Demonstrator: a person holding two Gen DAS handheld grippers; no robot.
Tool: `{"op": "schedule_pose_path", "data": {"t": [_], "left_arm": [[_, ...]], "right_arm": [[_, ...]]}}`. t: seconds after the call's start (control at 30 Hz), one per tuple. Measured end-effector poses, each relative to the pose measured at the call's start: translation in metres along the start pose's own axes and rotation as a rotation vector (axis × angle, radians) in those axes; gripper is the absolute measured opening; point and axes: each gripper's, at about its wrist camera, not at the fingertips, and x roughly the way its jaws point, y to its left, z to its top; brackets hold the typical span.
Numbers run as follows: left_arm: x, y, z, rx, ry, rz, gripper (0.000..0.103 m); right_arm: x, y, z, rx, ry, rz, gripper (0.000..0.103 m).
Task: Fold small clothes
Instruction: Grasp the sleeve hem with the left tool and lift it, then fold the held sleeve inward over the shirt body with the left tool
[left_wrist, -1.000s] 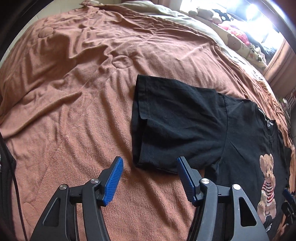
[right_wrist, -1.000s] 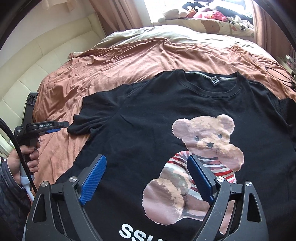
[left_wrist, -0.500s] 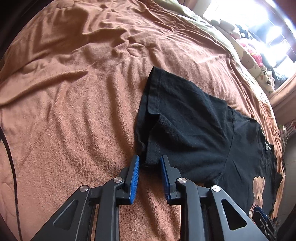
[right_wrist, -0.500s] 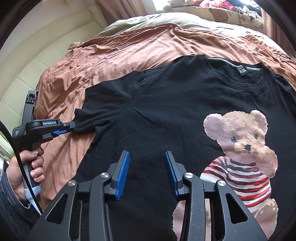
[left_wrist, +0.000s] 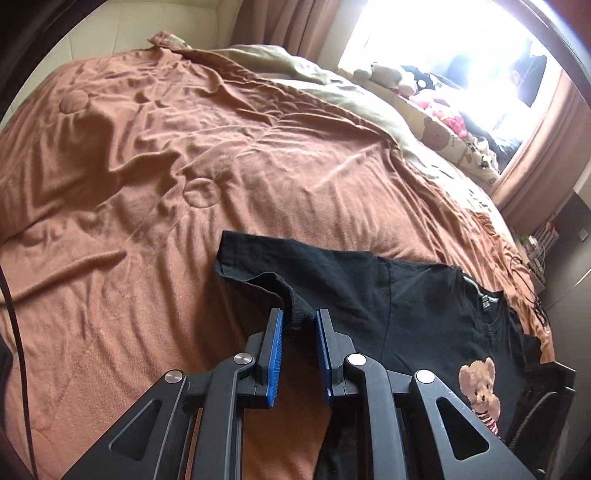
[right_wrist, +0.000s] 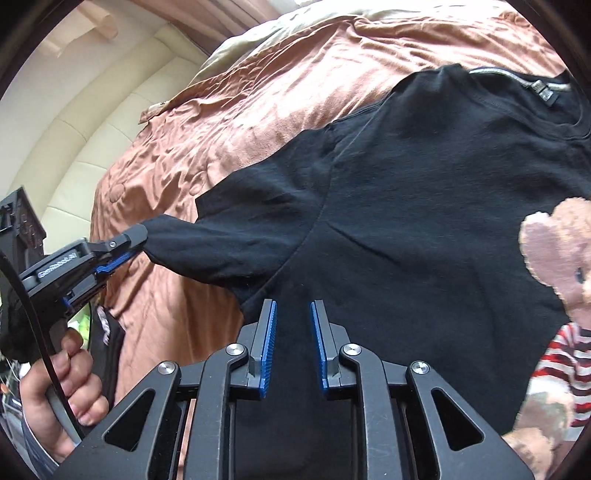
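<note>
Shirt (right_wrist: 424, 206): black, bear print, spread on the bed (left_wrist: 184, 155). Left gripper (left_wrist: 298, 317): jaws closing, pinching the sleeve (left_wrist: 295, 295) hem, sleeve lifted. Right gripper (right_wrist: 291, 310): jaws closing over the shirt's side below the armpit; grip on fabric cannot be confirmed.

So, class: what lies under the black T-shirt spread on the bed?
The brown blanket shows all around the black T-shirt, so it runs beneath. The sleeve is lifted clear by the left gripper. Anything else under the body is covered.
</note>
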Motion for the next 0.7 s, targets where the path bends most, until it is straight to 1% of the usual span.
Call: {"op": "schedule_pose_path", "data": {"t": [0.07,0.17,0.2,0.27,0.5,0.6,0.67,0.7], "left_arm": [[-0.002,-0.006,0.003,0.019,-0.015,-0.019,0.019],[-0.003,-0.013,0.004,0.037,-0.017,-0.020,0.019],[-0.003,-0.014,0.004,0.039,-0.018,-0.028,0.019],[-0.002,-0.016,0.004,0.043,-0.018,-0.039,0.019],[-0.002,-0.026,0.002,0.075,-0.002,-0.133,0.016],[-0.004,-0.036,0.000,0.095,0.009,-0.194,0.016],[-0.006,-0.045,-0.003,0.119,0.009,-0.210,0.016],[-0.007,-0.050,-0.004,0.125,0.010,-0.225,0.016]], "right_arm": [[0.010,-0.002,0.002,0.028,0.011,0.018,0.014],[0.026,-0.005,0.004,0.072,0.032,0.046,0.011],[0.032,-0.006,0.004,0.078,0.036,0.053,0.008],[0.039,-0.007,0.005,0.090,0.044,0.070,0.007],[0.076,-0.010,0.010,0.171,0.056,0.116,0.003],[0.088,-0.012,0.013,0.200,0.086,0.158,0.003],[0.091,-0.021,0.018,0.219,0.116,0.201,0.003],[0.090,-0.024,0.020,0.214,0.128,0.209,0.003]]}}
